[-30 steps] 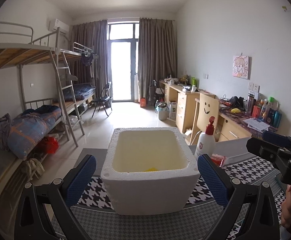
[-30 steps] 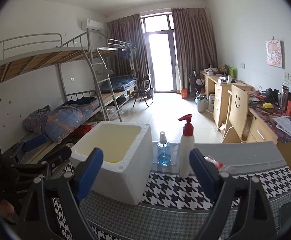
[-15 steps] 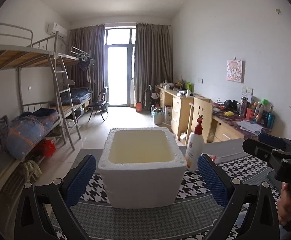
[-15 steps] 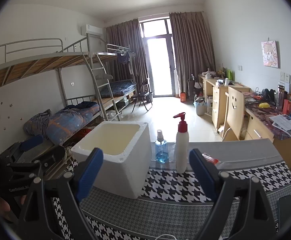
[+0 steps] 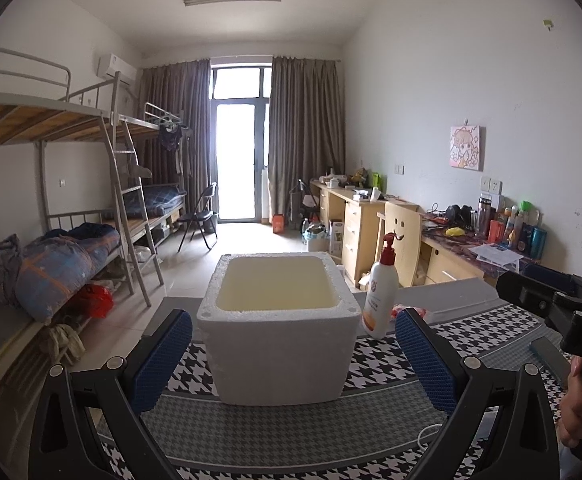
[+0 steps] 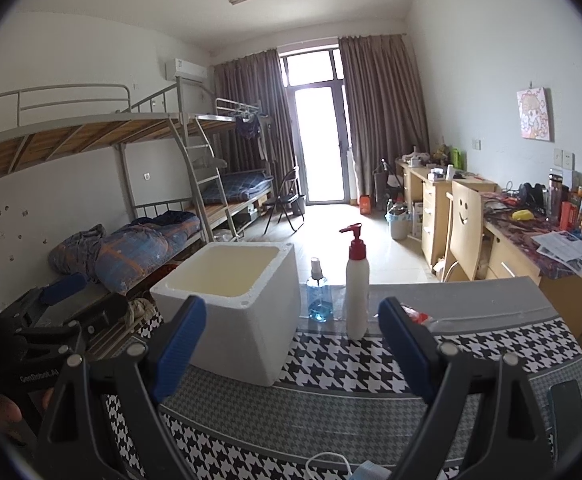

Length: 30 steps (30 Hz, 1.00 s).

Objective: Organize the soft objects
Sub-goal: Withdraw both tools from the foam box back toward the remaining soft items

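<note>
Before you is a table covered with a houndstooth cloth (image 6: pixel 331 412) in black, white and grey. On it stand a white foam box (image 5: pixel 279 320), a white pump bottle with a red top (image 6: pixel 357 292) just beside it, and a small blue spray bottle (image 6: pixel 317 296) behind. A dark phone (image 6: pixel 567 412) lies near the cloth's right edge, and a face mask (image 6: pixel 355 470) at the near edge.
</note>
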Available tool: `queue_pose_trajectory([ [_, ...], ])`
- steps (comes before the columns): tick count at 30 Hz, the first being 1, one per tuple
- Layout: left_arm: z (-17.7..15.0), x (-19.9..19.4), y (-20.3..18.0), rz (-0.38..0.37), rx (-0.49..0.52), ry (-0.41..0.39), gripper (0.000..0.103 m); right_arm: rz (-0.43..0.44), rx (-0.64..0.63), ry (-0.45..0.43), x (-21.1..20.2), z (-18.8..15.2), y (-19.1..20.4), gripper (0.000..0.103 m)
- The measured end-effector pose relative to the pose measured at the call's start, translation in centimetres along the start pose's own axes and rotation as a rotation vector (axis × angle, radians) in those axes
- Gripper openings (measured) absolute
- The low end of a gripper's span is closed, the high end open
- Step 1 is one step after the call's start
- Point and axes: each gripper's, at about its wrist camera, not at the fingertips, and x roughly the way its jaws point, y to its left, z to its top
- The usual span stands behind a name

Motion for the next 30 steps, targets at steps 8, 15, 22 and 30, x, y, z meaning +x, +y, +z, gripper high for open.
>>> queue_pose_trajectory([
  [8,-0.8,-1.3,-0.3,0.000,0.006,-0.020,0.102,-0.004,-0.014,-0.024,-1.3,-1.1,0.3,0.090],
  [15,-1.5,-2.2,-0.3,-0.023,-0.001,-0.024,0.102,0.007,-0.009,-0.035,-2.6,-2.0,0.1,0.090],
  [22,-2.6,-2.8,-0.7,-0.042,0.004,-0.027,0.102,-0.009,-0.015,-0.044,-3.6,-3.1,0.3,0.091],
  [30,-3.7,-3.5,-1.2,-0.078,-0.004,-0.045,0.102,-0.021,0.012,-0.052,-4.7,-3.9,-0.2,0.091],
])
